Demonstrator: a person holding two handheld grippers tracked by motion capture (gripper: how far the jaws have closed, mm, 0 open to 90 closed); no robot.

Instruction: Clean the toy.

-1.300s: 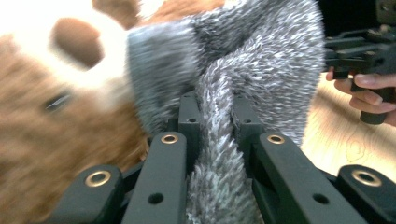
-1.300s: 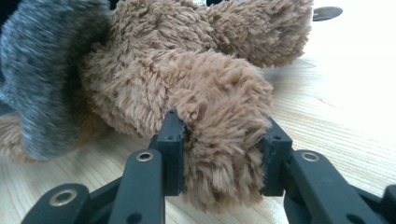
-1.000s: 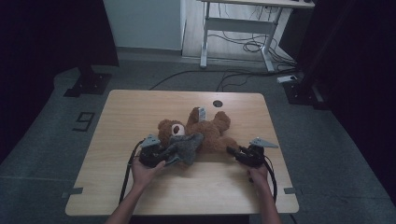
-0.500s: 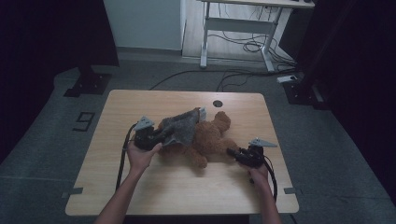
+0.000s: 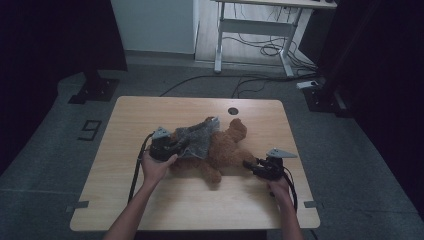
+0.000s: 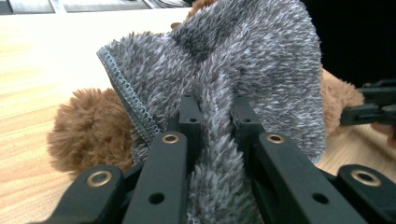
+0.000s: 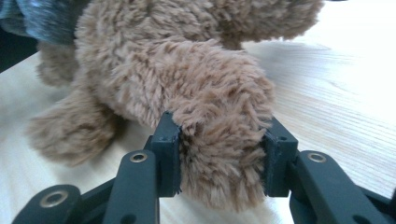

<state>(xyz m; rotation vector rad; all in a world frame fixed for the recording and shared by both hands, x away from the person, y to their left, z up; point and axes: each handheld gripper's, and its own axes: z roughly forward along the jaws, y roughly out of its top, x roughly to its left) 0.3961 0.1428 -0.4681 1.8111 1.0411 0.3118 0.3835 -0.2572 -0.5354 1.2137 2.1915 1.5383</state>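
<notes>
A brown teddy bear (image 5: 227,147) lies on the wooden table (image 5: 150,200), partly under a grey fleece cloth (image 5: 197,139). My left gripper (image 5: 180,147) is at the bear's left, shut on a fold of the cloth (image 6: 243,70), which bunches between the jaws of the left gripper (image 6: 215,105). The bear (image 6: 86,130) shows behind the cloth. My right gripper (image 5: 248,165) is at the bear's right. Its jaws have just been opening a little, but the right gripper (image 7: 219,135) still has its pads against both sides of the bear's leg (image 7: 215,93).
A small dark hole (image 5: 233,111) sits in the tabletop beyond the bear. Behind the table, a white desk frame (image 5: 255,30) stands over loose cables (image 5: 260,50) on the floor. Cables trail from both grippers toward the front edge.
My left gripper has carried the cloth left and away from the front edge, lifting it over the bear. The bear has turned on the table. My right gripper stayed in place.
</notes>
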